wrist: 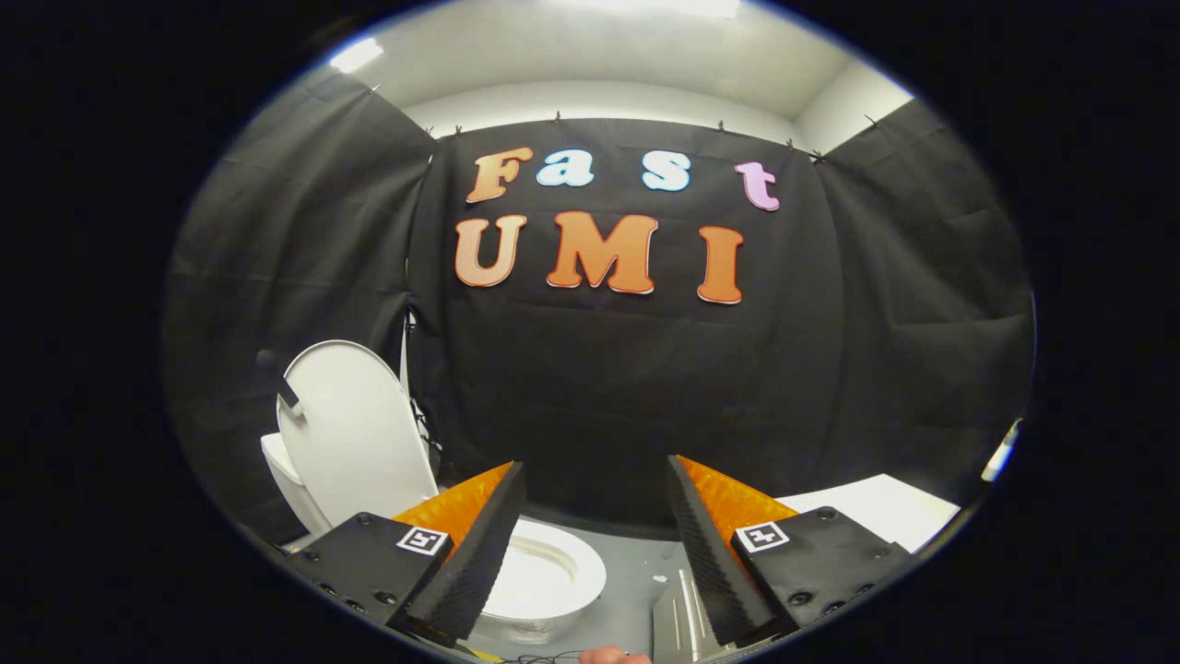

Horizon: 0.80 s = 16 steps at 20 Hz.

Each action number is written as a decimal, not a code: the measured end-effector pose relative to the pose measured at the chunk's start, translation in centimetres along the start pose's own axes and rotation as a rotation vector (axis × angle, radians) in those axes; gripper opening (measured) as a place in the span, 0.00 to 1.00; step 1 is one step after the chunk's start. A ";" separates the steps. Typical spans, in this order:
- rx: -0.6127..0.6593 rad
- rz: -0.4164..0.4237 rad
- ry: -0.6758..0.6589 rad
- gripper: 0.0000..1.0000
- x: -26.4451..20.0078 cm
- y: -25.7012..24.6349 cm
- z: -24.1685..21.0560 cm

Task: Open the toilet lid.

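White plastic toilet lid [355, 429] is standing raised, nearly upright, leaning back toward the black cloth wall [608, 387] of the booth. From the gripper [595, 526] it is lying at about ten o'clock, beyond the left finger [470, 553] and well apart from it. A small dark piece [288, 397] is sitting on the lid's left edge; what it is, I cannot tell. Behind the lid's lower left side a white block [277, 461] is showing, probably the tank.

Below the lid the white toilet seat ring [553, 576] is lying flat with the bowl open. It is sitting just ahead of the left finger, which is partly covering it, and it is reaching into the gap between the two fingers.

The jaws are standing wide apart and are holding nothing; only the seat ring and the grey floor [645, 572] are showing between them. The right finger [714, 553] is hanging over the floor, touching nothing.

At about two o'clock, beyond the right finger, a flat white sheet or board [885, 507] is lying near the wall. At six o'clock, a bit of a person's hand [608, 656] is showing.
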<state>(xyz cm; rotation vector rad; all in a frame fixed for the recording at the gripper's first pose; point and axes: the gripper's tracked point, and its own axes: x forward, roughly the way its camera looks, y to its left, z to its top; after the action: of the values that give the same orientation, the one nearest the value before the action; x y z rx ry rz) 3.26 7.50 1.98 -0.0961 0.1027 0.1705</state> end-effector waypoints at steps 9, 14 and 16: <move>0.045 -0.089 0.041 0.97 -2.1 -5.5 -5.9; 0.025 -0.139 0.073 0.98 -3.2 -7.3 -8.5; 0.012 -0.156 0.057 0.98 -3.1 -8.0 -8.2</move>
<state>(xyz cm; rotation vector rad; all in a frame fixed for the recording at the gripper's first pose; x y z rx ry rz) 0.83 -1.71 -5.08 -0.0964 0.1522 0.0113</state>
